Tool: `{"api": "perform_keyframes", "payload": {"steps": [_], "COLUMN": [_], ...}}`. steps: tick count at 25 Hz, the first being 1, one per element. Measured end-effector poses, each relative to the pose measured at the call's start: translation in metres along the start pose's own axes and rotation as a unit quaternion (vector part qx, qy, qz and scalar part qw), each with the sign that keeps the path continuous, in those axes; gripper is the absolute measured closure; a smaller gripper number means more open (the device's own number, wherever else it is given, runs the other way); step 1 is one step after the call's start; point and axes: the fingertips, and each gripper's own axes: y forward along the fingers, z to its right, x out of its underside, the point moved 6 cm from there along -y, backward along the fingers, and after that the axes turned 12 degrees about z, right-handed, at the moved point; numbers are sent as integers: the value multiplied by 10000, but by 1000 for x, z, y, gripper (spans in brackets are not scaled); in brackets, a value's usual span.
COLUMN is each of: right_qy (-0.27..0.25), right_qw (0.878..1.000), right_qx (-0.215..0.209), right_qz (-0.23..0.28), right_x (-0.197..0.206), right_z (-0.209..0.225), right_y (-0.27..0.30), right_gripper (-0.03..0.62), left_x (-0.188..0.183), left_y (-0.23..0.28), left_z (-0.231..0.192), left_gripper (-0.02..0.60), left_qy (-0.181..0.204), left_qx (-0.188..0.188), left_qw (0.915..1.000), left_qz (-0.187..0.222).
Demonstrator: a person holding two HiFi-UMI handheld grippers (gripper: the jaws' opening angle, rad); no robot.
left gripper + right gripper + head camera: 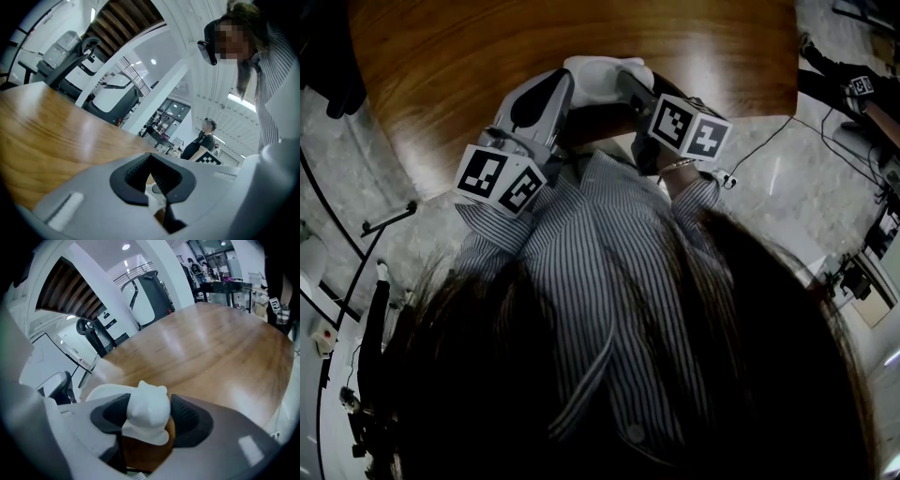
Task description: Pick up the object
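A white animal-shaped figurine with two small ears stands at the near edge of the round wooden table. My right gripper has its dark pads against both of the figurine's sides. In the head view the figurine shows as a white lump between the right gripper and the left gripper. In its own view, the left gripper has its ribbed pads meeting at the tips, with nothing gripped. A sliver of white shows low behind them.
My hair and striped shirt fill the lower head view. The table edge curves just ahead of me, with marble floor and a cable to the right. A person stands in the background beyond the table, near dark exercise machines.
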Motion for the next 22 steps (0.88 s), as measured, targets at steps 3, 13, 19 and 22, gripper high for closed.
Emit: {"api": "perform_keyframes", "payload": {"steps": [3,13,19,22], "right_qy": [-29,-120,259,331], "right_qw": [9998,9908,9849,9833], "right_qx": [-96,-887,-1272,-1334], "right_qz": [165,1017,1146,1192], "right_x": [-6,-42,-46,-47], "right_z": [-8,-46,-58,-59], "right_y": [-6,-49,-52,-53], "right_gripper": [321,322,322,322], "left_x": [-14,-46,-49,-49], "left_y": [-7,-22,-34,-37], "left_z": [-4,-8,-29,-30], "left_gripper": [578,578,578,578], "left_qy": [123,492,334,323], "left_qx": [-108,-217,-591,-563], "left_qw": [9998,9985,9975,9976], "left_qz": [129,70,-199,-223]}}
